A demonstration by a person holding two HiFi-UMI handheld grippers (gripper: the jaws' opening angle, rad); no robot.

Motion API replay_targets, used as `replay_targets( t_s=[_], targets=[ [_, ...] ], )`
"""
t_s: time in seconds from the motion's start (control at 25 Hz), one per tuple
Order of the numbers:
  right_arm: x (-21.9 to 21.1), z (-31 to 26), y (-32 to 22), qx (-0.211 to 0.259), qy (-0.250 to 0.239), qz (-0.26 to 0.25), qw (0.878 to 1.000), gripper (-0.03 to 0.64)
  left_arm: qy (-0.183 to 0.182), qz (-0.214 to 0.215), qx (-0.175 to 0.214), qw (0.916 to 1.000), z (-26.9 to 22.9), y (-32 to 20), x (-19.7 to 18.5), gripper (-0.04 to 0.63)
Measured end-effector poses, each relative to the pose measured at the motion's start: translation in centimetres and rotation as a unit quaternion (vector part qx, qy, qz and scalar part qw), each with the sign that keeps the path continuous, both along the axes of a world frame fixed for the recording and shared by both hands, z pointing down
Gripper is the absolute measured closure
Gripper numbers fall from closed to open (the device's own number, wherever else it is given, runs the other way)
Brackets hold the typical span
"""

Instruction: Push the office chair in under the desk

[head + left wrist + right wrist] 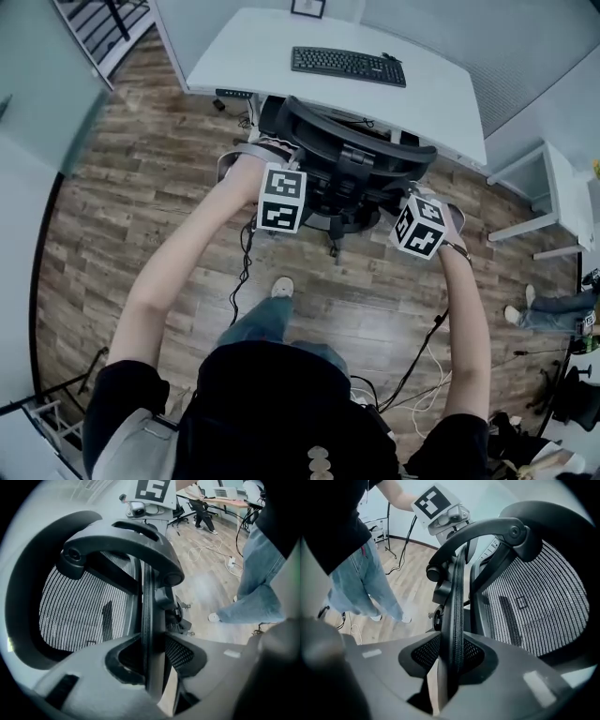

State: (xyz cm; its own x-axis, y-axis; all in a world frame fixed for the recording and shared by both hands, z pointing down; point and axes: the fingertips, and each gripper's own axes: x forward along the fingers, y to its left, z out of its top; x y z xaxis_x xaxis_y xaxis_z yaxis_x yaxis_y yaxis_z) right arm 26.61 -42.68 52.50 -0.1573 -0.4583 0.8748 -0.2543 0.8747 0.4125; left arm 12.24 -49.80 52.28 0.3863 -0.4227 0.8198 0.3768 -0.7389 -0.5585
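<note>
Standing on a brown wood-plank floor (131,197), a person grips a black mesh-backed office chair (354,155) from behind with a hand-held tool on either side. The chair faces a white desk with a bare tabletop (272,56) that carries a black keyboard (349,66).

The left tool (277,155) is clenched on the left edge of the backrest. In the left gripper view the thin black backrest rim (148,620) runs straight down between the jaws of that tool (150,667), with the mesh panel (84,611) to one side. The right tool (405,187) is clamped the same way on the opposite edge. The right gripper view shows the ribbed rim (454,616) pinched between its jaws (450,663).

The chair stands at the desk's near edge, backrest upright and just short of the tabletop. The seat cannot be seen from above and appears to lie at least partly beneath the desk. The step in hand looks like the push itself, well along but not finished.

The next move calls for an even forward shove from both arms so the base rolls straight between the desk's legs and does not swivel. A black cable (246,253) trails across the floor near the chair's base and could catch a castor. The backrest frame should stop before it strikes the tabletop's edge.
</note>
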Motion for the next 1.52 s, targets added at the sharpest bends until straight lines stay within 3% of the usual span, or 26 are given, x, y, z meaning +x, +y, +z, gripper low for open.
replay_targets(
  t_s=[0.36,1.08,1.32,1.52],
  targets=[
    [3.6,-0.5,-14.0,-0.025,-0.002,0.005,1.000,0.500,0.003,0.001,-0.039,0.9992,-0.4,-13.3,3.3,0.465],
    [3.6,-0.3,-14.3,0.003,-0.011,-0.009,1.000,0.494,-0.002,-0.018,-0.025,0.9995,-0.2,-13.7,3.4,0.463],
    [3.5,-0.9,-14.3,0.053,-0.030,-0.005,0.998,0.469,0.035,-0.025,0.026,0.9987,-0.7,-13.9,3.4,0.437],
    [3.8,-4.1,-13.2,0.119,-0.078,0.012,0.990,0.459,0.089,-0.054,0.090,0.9905,-2.0,-13.9,2.6,0.402]
  ],
)
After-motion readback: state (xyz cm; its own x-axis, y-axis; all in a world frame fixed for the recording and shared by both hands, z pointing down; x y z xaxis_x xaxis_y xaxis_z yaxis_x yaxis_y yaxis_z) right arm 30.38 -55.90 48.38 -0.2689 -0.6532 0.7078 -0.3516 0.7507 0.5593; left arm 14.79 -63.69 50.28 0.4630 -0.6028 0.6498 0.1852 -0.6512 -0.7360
